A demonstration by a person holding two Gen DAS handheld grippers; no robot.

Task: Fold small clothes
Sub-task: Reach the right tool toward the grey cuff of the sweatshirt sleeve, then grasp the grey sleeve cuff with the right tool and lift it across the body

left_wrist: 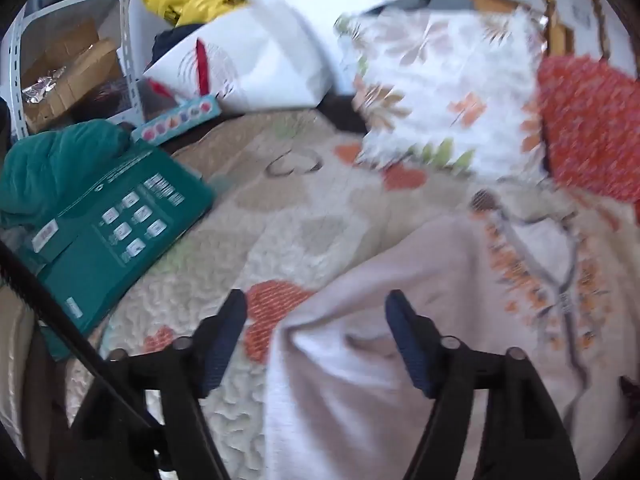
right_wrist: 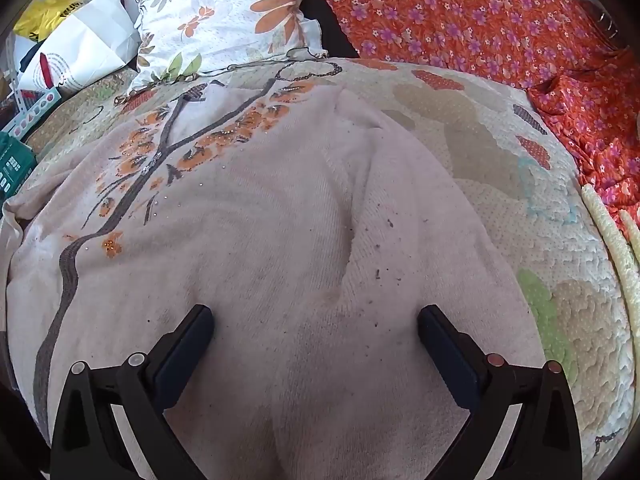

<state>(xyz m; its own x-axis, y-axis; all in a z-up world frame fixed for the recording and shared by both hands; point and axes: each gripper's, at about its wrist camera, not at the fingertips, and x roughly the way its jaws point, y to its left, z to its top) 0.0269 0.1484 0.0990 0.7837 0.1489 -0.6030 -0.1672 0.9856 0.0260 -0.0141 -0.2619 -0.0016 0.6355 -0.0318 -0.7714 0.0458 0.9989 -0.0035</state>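
Surface: quilt (right_wrist: 500,184) on a bed
Top (right_wrist: 280,240): spread flat, no fold yet
Left gripper (left_wrist: 316,312): jaws apart, empty
Right gripper (right_wrist: 316,320): jaws apart, empty
Left to do: all folds

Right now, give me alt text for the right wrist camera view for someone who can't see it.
The right gripper, open and holding nothing, is over a pale pink top with an orange and grey embroidered neckline, spread on a quilted bedspread. Behind it lie a floral pillow and an orange flowered cloth.
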